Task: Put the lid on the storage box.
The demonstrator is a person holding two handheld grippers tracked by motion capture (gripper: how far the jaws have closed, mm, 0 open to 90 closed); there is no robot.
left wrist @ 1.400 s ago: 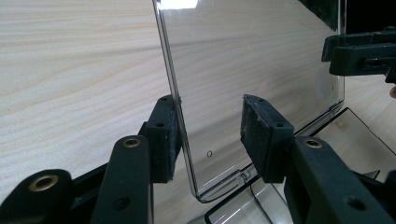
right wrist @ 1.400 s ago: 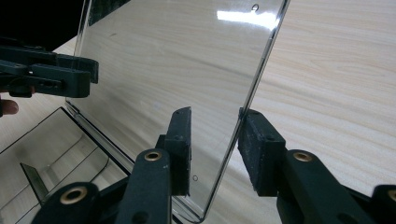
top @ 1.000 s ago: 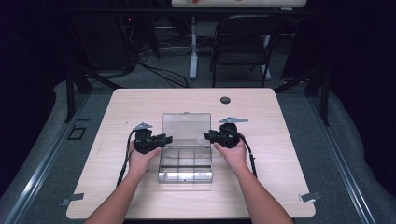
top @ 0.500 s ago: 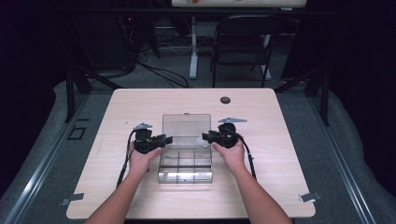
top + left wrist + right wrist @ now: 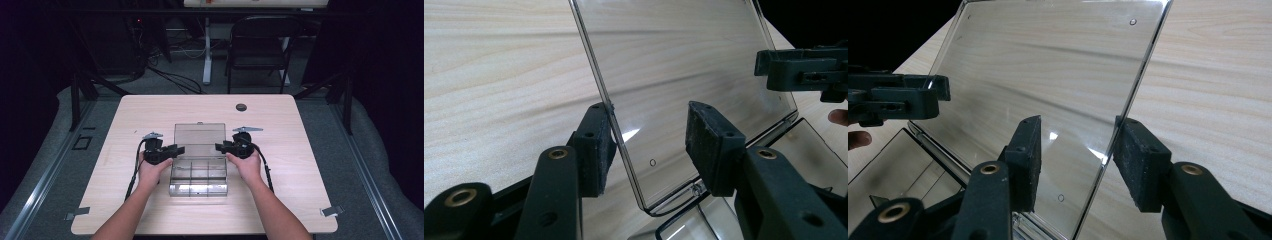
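Clear plastic organizer box [image 5: 199, 172] sits at the table [image 5: 300, 165] centre, nearer the near edge than the far one, its base divided into compartments. Lid [image 5: 199, 135] is hinged open and stands up along the far side of the base, tilted back. My L gripper [image 5: 175, 149] is at the lid's left edge, my R gripper [image 5: 220, 147] at its right edge; both hands rest on the table w/ jaws pointing inward toward each other. L gripper view: lid edge [image 5: 616, 117] passes between my jaws; one pad touches or nearly touches the rim, the other pad stands well apart from the lid face, so no clamp, released. R gripper view: lid's right edge [image 5: 1128, 105] runs through the jaw gap; clear space on both sides, i.e. also released. Both sets of jaws have just been opening, w/ the lid between them. Each gripper view also shows the opposite gripper farther off at the other lid edge. Small dark round item [image 5: 241, 107] lies on the table near the far edge, well apart from the box.
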